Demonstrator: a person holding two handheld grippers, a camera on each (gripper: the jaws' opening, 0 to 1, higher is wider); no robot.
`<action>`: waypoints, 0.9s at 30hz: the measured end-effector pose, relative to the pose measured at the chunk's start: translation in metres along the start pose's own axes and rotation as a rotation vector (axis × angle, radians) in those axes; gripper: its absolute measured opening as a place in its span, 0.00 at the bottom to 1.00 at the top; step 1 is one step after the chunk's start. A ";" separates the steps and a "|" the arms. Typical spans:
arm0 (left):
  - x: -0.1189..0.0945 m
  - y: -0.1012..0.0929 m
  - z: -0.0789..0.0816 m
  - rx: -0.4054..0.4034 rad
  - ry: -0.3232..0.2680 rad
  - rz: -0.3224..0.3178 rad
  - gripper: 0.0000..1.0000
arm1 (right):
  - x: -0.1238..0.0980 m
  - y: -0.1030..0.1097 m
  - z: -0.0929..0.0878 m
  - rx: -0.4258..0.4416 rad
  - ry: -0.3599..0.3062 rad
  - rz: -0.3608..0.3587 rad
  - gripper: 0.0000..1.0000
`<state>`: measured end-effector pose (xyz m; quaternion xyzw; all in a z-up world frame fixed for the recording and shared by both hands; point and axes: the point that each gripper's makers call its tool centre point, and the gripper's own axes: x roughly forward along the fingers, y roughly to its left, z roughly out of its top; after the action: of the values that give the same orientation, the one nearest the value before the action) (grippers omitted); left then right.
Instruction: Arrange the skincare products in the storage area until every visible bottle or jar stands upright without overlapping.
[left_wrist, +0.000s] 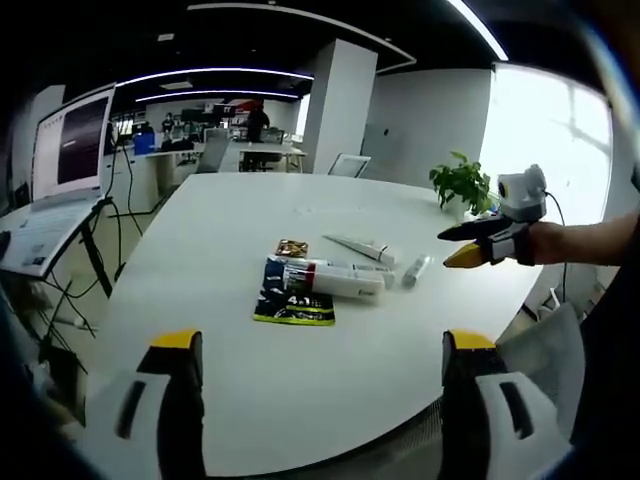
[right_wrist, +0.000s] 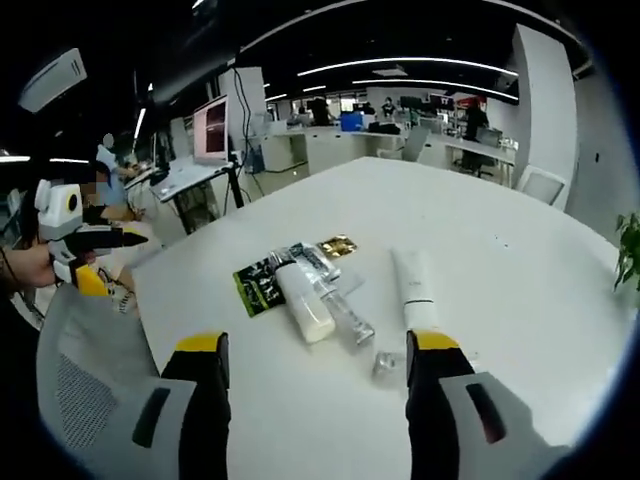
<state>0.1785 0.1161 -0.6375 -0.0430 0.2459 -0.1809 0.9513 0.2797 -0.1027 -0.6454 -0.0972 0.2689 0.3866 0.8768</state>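
A large white round table (left_wrist: 300, 215) in an open office holds a small cluster of skincare items near its middle, all lying flat. In the left gripper view, a white tube (left_wrist: 333, 282) with a dark band at its left end lies across a dark sachet with green and white print (left_wrist: 293, 305). Just beyond them sits a small gold packet (left_wrist: 291, 247). To the right lie a long white tube (left_wrist: 362, 247) and a small clear vial (left_wrist: 416, 270). A potted green plant (left_wrist: 462, 184) stands at the far right edge of the table.

The left gripper (left_wrist: 318, 345) hovers over the near table edge, its yellow-tipped jaws spread wide with nothing between them. The right gripper (left_wrist: 468, 247), held in a hand, floats right of the cluster; whether its jaws are apart cannot be told there.

In the right gripper view, the right gripper (right_wrist: 317, 345) has its jaws wide and unloaded, the vial (right_wrist: 387, 364) lying just between their tips. A laptop (left_wrist: 62, 165) sits on a stand at left
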 end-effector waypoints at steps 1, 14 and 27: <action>0.000 0.000 0.000 0.000 -0.001 -0.001 0.92 | 0.003 0.002 0.002 -0.011 0.003 0.008 0.71; 0.000 0.000 0.000 0.004 -0.001 0.008 0.92 | 0.050 0.015 0.013 -0.137 0.070 0.122 0.64; -0.001 0.003 0.000 -0.012 0.001 0.025 0.90 | 0.091 0.023 0.018 -0.202 0.153 0.186 0.55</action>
<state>0.1790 0.1188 -0.6376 -0.0457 0.2481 -0.1676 0.9530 0.3206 -0.0235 -0.6796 -0.1887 0.3026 0.4829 0.7998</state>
